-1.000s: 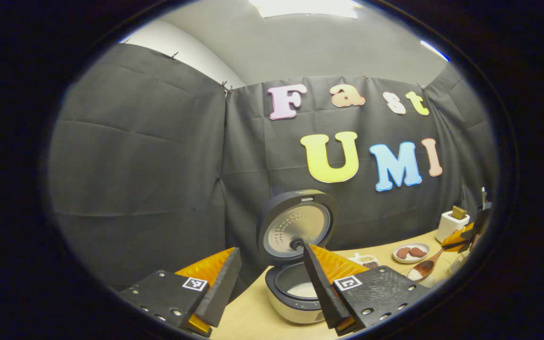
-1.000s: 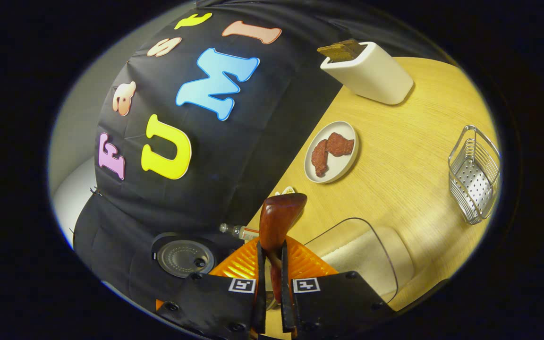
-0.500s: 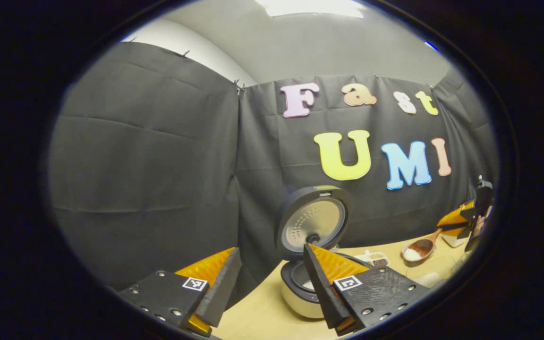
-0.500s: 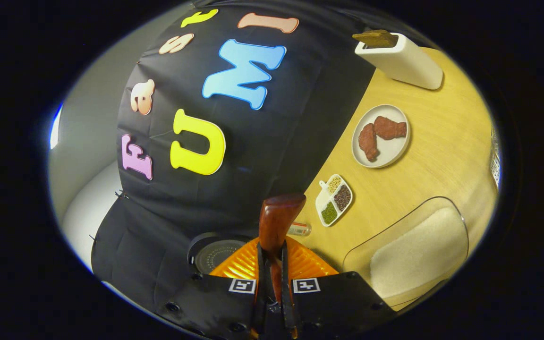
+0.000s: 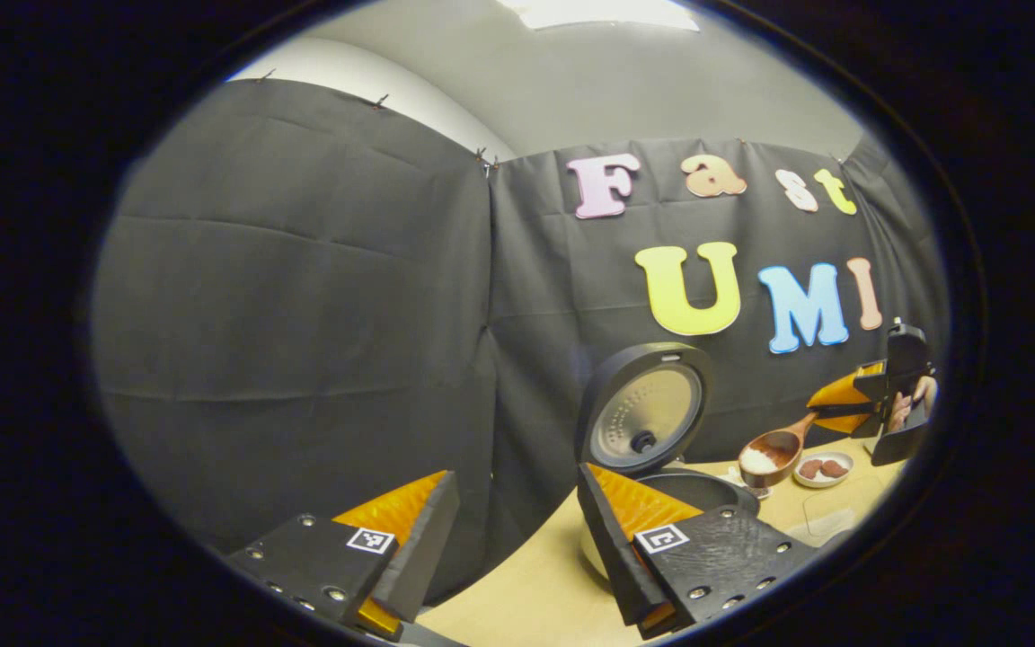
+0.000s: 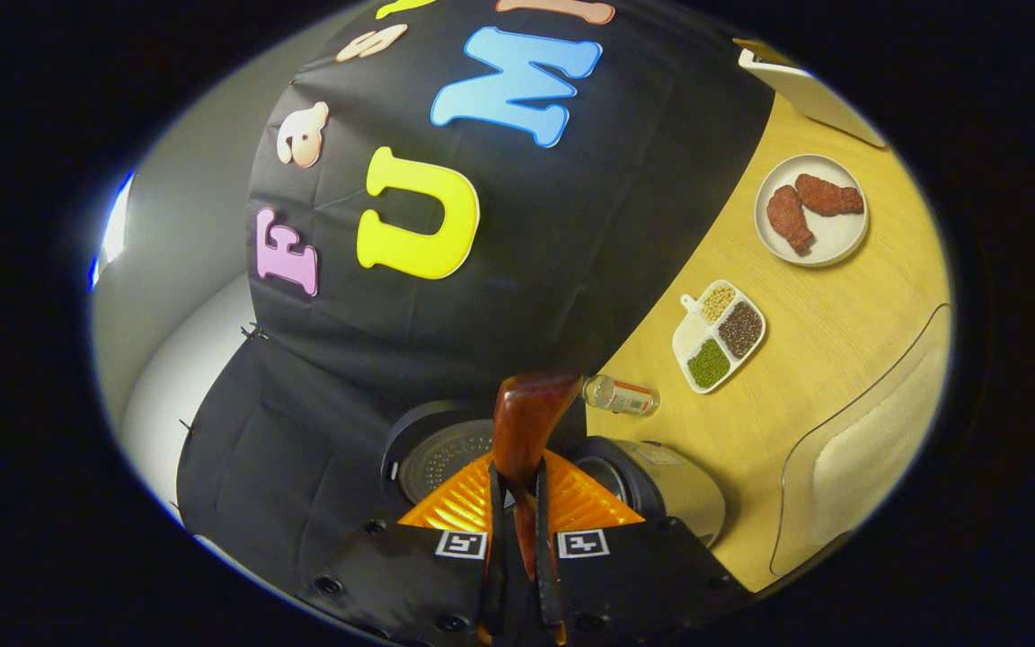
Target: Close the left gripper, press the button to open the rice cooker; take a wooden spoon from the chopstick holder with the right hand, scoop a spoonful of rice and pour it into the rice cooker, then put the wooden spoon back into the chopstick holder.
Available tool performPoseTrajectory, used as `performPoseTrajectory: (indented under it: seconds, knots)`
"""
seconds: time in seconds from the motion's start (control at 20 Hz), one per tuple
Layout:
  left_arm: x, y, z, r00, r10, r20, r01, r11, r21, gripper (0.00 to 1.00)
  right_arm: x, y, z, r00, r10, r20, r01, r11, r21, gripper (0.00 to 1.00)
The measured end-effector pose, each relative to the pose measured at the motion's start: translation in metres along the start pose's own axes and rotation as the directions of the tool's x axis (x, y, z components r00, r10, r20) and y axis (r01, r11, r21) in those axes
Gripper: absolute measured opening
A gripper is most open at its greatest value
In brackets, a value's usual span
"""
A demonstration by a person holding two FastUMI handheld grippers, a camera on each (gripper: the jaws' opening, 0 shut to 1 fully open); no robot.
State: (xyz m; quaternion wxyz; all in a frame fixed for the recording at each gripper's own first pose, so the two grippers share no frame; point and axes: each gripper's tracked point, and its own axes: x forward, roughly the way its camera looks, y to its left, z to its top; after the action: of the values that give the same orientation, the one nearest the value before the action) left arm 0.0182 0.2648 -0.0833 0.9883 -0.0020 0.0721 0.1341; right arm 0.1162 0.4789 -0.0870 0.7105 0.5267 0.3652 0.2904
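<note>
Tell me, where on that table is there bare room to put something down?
Bare wood lies between the divided dish, the plate of meat and the clear rice tub. It is crowded by the open rice cooker, with a small bottle beside it.

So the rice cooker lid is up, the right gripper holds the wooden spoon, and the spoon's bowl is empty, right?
Not quite. The spoon is loaded: the left gripper view shows white rice in the bowl of the wooden spoon. The rest stands: the rice cooker lid is up, and the right gripper holds the spoon.
</note>
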Motion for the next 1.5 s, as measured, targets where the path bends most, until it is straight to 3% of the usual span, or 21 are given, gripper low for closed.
performPoseTrajectory:
  seconds: [0.55, 0.8, 0.9, 0.95, 1.1, 1.4, 1.5]
  knots:
    - [-0.012, 0.042, -0.02, 0.994, 0.098, -0.038, -0.098, 0.995, 0.009, 0.82, 0.073, 0.0, -0.066, 0.994, -0.038, -0.101, 0.022, 0.987, -0.157, 0.14]
    - [-0.016, 0.058, -0.029, 0.989, 0.136, -0.057, -0.135, 0.991, 0.015, 0.8, 0.095, -0.015, -0.088, 0.989, -0.095, -0.112, 0.056, 0.947, -0.317, 0.14]
    - [-0.018, 0.063, -0.031, 0.987, 0.146, -0.065, -0.145, 0.989, 0.015, 0.8, 0.099, -0.018, -0.092, 0.988, -0.118, -0.103, 0.065, 0.907, -0.416, 0.1]
    - [-0.018, 0.064, -0.033, 0.987, 0.149, -0.067, -0.148, 0.989, 0.013, 0.8, 0.101, -0.019, -0.094, 0.987, -0.127, -0.1, 0.067, 0.884, -0.462, 0.14]
    - [-0.017, 0.065, -0.036, 0.986, 0.151, -0.075, -0.151, 0.989, 0.004, 0.8, 0.103, -0.017, -0.097, 0.987, -0.136, -0.085, 0.06, 0.806, -0.589, 0.14]
    - [-0.011, 0.057, -0.037, 0.988, 0.133, -0.073, -0.134, 0.991, -0.004, 0.8, 0.105, -0.014, -0.097, 0.989, -0.142, -0.041, 0.057, 0.621, -0.782, 0.15]
    - [-0.008, 0.056, -0.036, 0.989, 0.128, -0.074, -0.129, 0.992, -0.007, 0.8, 0.105, -0.01, -0.094, 0.992, -0.128, -0.017, 0.054, 0.531, -0.846, 0.14]
